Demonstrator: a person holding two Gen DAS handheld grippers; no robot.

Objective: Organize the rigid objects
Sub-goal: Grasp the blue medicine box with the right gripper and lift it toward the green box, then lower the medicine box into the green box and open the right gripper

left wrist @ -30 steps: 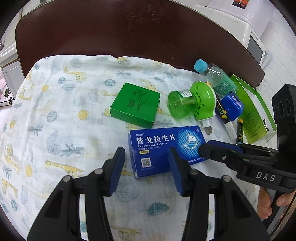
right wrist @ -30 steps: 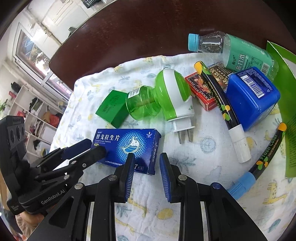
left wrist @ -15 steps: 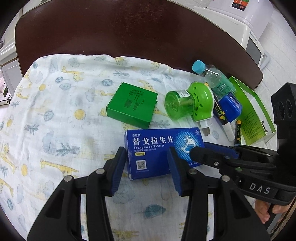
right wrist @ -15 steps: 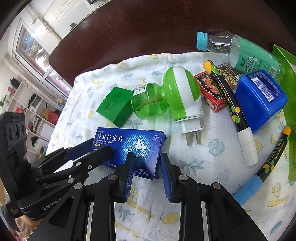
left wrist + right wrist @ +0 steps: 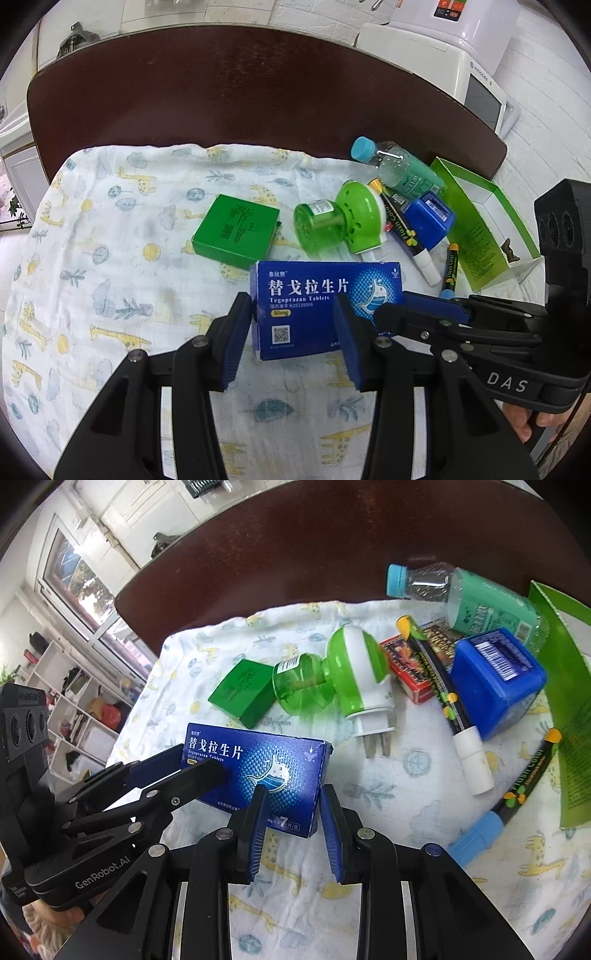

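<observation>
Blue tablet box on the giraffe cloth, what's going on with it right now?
A person works a handheld gripper in each hand on the blue tablet box. The left gripper straddles its left end and the right gripper its near right corner. Whether either pair of jaws actually pinches it isn't clear. The green box, plug-in vaporizer, bottle and markers lie clustered behind it on the cloth.

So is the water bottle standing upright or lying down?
Lying down: the water bottle rests on its side, blue cap pointing sideways.
</observation>
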